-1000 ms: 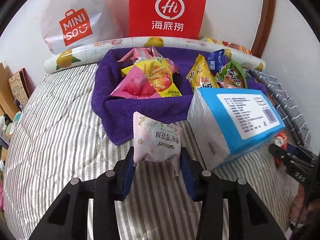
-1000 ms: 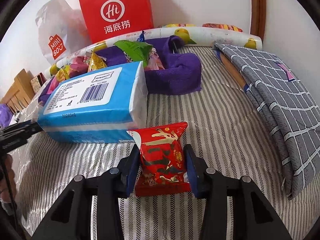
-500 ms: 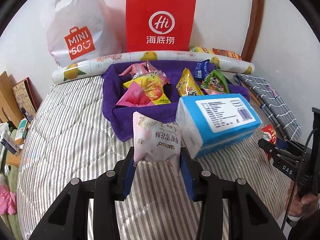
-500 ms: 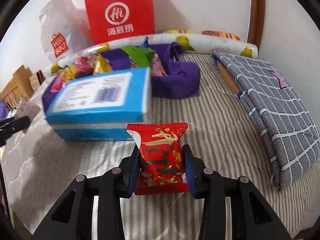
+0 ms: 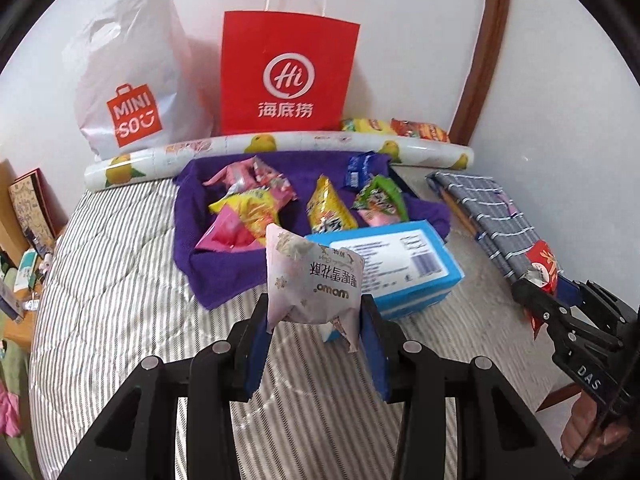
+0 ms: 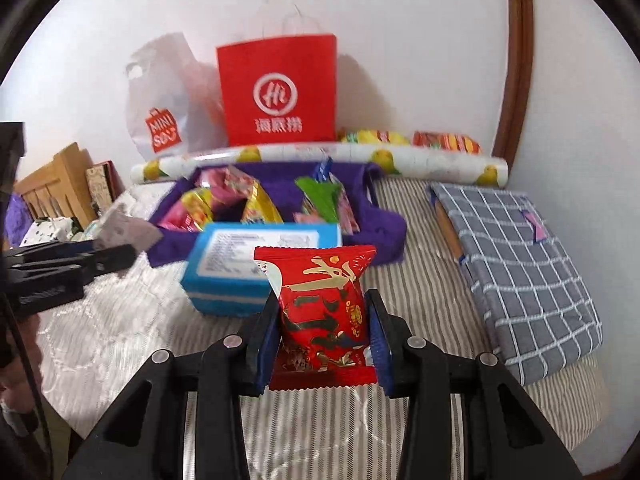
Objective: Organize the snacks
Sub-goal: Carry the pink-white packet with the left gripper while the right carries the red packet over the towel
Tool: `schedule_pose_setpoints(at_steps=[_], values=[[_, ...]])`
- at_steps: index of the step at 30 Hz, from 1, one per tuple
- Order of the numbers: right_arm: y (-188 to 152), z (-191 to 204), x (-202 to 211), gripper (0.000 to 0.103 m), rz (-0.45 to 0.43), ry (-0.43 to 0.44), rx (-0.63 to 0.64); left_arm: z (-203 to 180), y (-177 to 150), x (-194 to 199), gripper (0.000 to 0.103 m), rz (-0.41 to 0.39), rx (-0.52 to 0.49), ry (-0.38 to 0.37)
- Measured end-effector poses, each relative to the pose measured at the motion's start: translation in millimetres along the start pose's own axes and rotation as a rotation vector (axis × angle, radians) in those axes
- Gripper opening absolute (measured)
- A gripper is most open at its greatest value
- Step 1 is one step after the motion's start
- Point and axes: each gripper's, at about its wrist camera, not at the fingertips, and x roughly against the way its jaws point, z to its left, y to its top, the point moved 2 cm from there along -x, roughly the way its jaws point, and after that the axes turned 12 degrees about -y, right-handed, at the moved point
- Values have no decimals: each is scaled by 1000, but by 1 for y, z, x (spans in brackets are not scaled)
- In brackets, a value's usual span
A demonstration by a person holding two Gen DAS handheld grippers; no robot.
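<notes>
Left wrist view: the left hand-held gripper [image 5: 316,332] pinches a pale pink crinkled snack packet [image 5: 314,284] above the striped bed [image 5: 112,280]. The right hand-held gripper [image 6: 324,338] clamps a red foil snack packet [image 6: 322,312] beside the blue tissue pack [image 6: 236,268], near the bed's middle.

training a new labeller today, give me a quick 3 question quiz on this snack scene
1. True or false: the left gripper holds a pale pink snack packet.
2. What does the right gripper hold? A) green packet B) red snack packet C) nothing
3. Fill in: the loose snacks lie in a ____ cloth basket, behind the blue tissue pack.

Key: 1 true; 2 B; 3 purple
</notes>
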Motion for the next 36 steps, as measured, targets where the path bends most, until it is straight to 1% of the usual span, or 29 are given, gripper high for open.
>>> schedule_pose_setpoints(at_steps=[4, 7, 13, 19, 25, 31, 36], values=[[13, 5, 12, 40, -35, -1, 9, -4, 10, 1, 40, -3, -3, -20], [24, 8, 16, 40, -55, 5, 9, -5, 18, 2, 40, -9, -8, -18], [41, 12, 15, 40, -67, 27, -3, -2, 36, 2, 40, -23, -13, -13], [61, 15, 10, 40, -80, 30, 0, 0, 56, 0, 40, -37, -19, -9], [83, 18, 0, 40, -86, 52, -6, 3, 81, -10, 40, -41, -34, -10], [106, 20, -18, 40, -86, 41, 2, 7, 108, -24, 40, -40, -44, -19], [124, 22, -36, 40, -83, 37, 6, 15, 124, -32, 40, -50, -47, -17]])
